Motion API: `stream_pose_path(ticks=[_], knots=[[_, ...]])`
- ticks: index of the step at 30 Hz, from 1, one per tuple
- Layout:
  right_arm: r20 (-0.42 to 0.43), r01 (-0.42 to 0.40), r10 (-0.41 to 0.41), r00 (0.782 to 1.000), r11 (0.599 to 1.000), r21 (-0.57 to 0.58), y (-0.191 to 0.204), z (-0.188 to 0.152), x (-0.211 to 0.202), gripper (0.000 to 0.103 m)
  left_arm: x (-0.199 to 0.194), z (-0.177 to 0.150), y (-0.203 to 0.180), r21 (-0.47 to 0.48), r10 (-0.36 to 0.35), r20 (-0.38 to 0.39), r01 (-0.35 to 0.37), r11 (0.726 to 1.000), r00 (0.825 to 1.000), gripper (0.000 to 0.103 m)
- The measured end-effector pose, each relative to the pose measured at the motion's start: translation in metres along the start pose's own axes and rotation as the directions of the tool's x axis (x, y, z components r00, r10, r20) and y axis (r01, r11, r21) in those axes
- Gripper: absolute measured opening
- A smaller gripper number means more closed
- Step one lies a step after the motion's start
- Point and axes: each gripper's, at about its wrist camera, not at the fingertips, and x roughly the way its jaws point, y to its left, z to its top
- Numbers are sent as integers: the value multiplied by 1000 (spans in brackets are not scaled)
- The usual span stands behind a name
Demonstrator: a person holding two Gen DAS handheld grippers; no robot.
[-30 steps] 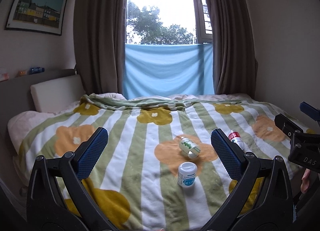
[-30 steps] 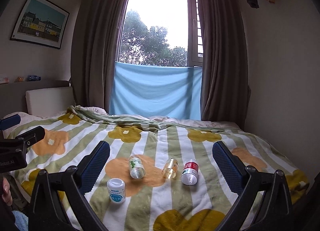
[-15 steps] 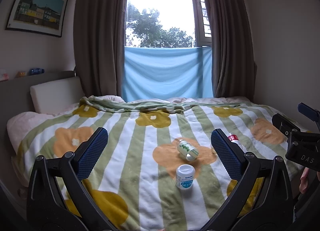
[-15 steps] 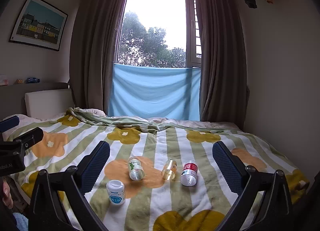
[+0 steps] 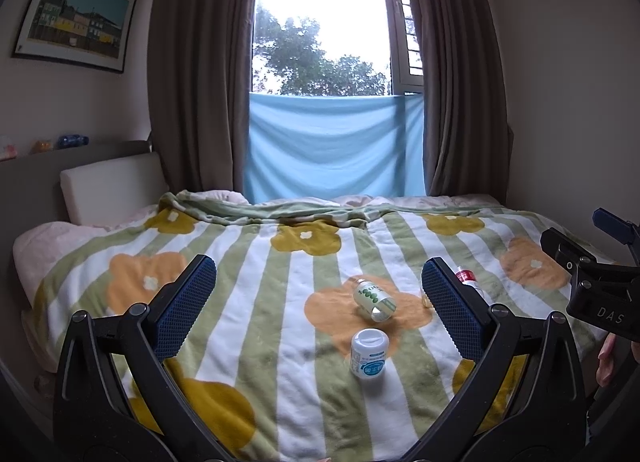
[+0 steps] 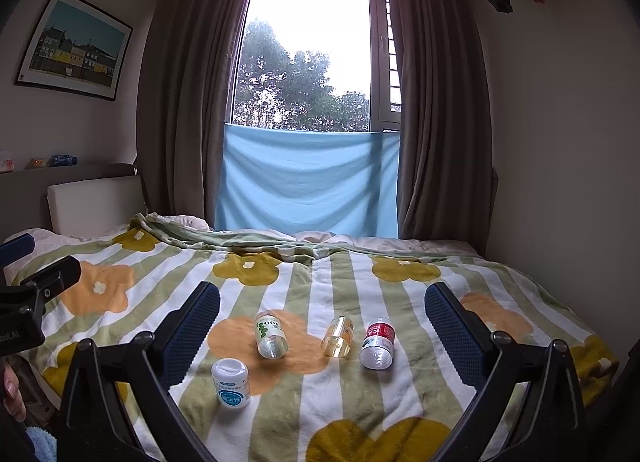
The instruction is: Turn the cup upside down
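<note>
Several small cups sit on the flowered blanket (image 6: 320,414). A white cup with a blue label (image 6: 231,382) (image 5: 369,358) stands upright nearest me. Behind it, a clear cup with a green label (image 6: 271,336) (image 5: 374,300) lies on its side, open end toward me. To its right, a yellowish clear cup (image 6: 338,336) and a red-labelled cup (image 6: 378,343) (image 5: 466,277) also lie on their sides. My left gripper (image 5: 319,274) and right gripper (image 6: 322,302) are both open and empty, held above the bed's near edge, short of the cups.
The bed fills the room between a headboard and pillow (image 5: 112,190) on the left and a bare wall (image 6: 560,142) on the right. Curtains and a blue cloth (image 6: 308,182) hang at the window behind. A person's fingers (image 6: 12,394) show at the lower left.
Both views have tilted up slightly, so the bed sits a little lower in frame. The cups have not moved and both grippers have stayed open.
</note>
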Motion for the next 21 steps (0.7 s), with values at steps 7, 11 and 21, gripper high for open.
stream_pose_path(ticks=[7, 11, 21], knots=[[-7, 3, -3, 1000, 1000, 14, -1, -2, 3, 102, 2, -2, -1, 2, 4, -3, -4, 1000, 1000, 102], [-11, 5, -5, 1000, 1000, 15, 1, -3, 3, 102, 3, -4, -2, 1, 1, -6, -1, 1000, 1000, 103], [-14, 6, -6, 1000, 1000, 20, 3, -3, 2, 102, 3, -8, -7, 6, 1, -1, -1, 1000, 1000, 103]])
